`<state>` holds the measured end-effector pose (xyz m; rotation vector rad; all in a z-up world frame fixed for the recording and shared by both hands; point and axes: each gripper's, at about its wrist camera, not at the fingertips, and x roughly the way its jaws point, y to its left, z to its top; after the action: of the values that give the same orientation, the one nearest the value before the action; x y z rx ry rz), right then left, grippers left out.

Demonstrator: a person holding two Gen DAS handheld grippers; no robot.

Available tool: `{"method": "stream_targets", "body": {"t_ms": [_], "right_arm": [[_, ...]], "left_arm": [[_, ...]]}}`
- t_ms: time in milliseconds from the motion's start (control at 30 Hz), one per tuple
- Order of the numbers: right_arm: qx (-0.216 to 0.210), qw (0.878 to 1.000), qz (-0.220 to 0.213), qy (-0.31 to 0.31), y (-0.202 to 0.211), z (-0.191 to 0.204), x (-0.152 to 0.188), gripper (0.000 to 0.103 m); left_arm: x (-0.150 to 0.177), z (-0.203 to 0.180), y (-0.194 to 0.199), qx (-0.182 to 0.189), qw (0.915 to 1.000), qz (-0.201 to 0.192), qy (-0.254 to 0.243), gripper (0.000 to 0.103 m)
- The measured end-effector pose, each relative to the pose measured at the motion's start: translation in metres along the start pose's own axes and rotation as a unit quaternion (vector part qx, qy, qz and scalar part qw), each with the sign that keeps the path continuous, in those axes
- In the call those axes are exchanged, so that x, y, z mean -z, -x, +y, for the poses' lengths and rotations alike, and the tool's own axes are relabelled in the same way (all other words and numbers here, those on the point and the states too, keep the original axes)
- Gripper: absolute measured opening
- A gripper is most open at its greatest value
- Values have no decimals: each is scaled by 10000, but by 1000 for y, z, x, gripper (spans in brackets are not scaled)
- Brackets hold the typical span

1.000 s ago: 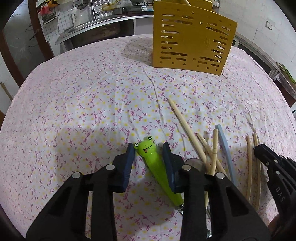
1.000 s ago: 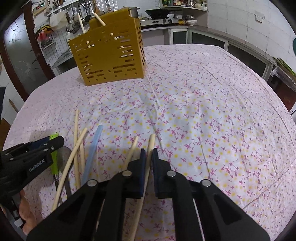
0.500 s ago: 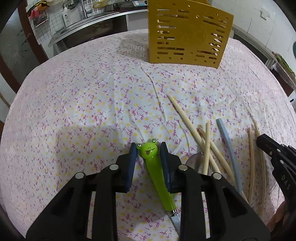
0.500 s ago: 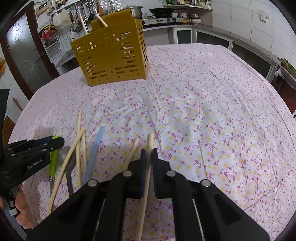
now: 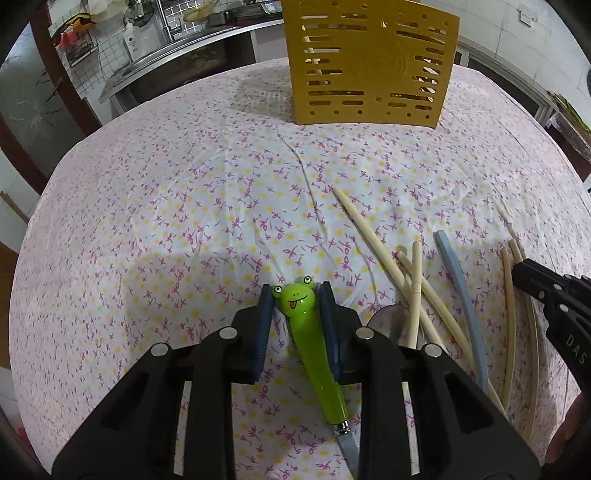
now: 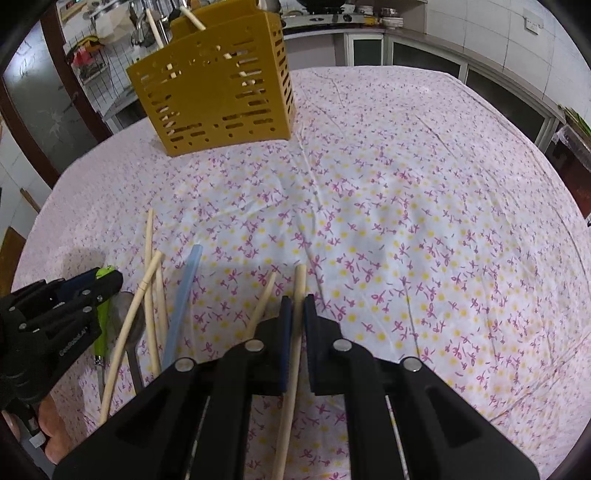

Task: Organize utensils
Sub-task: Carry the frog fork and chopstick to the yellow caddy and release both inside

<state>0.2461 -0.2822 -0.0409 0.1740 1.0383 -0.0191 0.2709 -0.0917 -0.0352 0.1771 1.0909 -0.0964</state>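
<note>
Both grippers are closed on utensils, near side of the yellow rack.
Left wrist: the frog handle (image 5: 301,332) is pinched by the left gripper (image 5: 296,295), well short of the rack (image 5: 371,66). Right wrist: 1 chopstick (image 6: 293,354) is clamped by the right gripper (image 6: 297,301), nearly shut, right of the loose chopsticks (image 6: 149,291).

tablecloth (image 5: 184,221): pink floral (creased) | counter (image 6: 424,40): behind table | wall (image 6: 480,22): white tiles
</note>
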Motion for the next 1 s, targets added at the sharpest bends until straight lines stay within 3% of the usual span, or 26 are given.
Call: {"method": "stream_targets", "body": {"t_ms": [267,500,700,800,1000], "right_arm": [[-239,9978,-599,-140,22,-9,-3,6],[-475,9904,-1289,-166,50,-11,-15,6],[-680,9843,-1614,-230,58,-18,-22,6],[-599,9804,-1863,-218,62,-17,-24,6],[-314,9728,-2294,16,72,-12,-29,6]], "left_arm": [[-4,13,13,216,9996,-173,85,21],[-15,21,47,227,9967,-778,85,21],[-21,27,82,268,9886,-1480,-20,21],[-24,28,96,270,9836,-1780,-91,21],[-30,30,109,285,9801,-1961,-124,21]]}}
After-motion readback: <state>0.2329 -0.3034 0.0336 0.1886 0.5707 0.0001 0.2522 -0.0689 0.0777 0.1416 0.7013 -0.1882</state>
